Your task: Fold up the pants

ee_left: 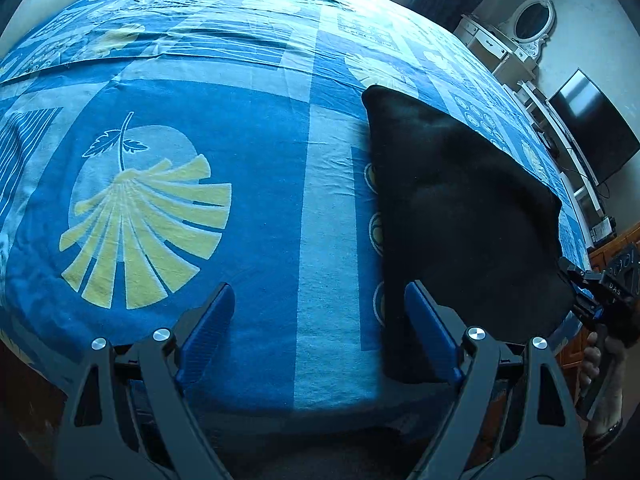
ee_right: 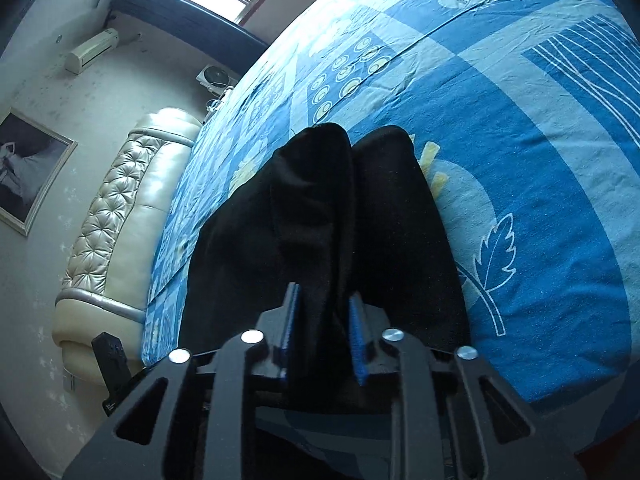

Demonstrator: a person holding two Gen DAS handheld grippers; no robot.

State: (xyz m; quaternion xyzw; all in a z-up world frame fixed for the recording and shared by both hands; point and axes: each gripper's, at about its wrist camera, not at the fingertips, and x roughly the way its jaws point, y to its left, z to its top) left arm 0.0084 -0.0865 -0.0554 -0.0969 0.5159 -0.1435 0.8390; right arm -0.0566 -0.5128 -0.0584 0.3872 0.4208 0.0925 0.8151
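Note:
The black pants [ee_left: 460, 216] lie on the blue patterned bed cover [ee_left: 256, 208], at the right of the left wrist view. My left gripper [ee_left: 319, 294] is open and empty, low over the cover, its right finger at the pants' near left edge. My right gripper [ee_right: 325, 304] is shut on a raised fold of the black pants [ee_right: 320, 208]; the rest of the pants spreads out ahead on the bed. The right gripper also shows in the left wrist view [ee_left: 576, 284] at the pants' right edge.
A cream tufted headboard [ee_right: 116, 216] stands past the bed's far side. A white dresser with an oval mirror [ee_left: 532, 20] and a dark TV screen [ee_left: 596, 124] stand beyond the bed's right edge. An air conditioner [ee_right: 92, 50] hangs on the wall.

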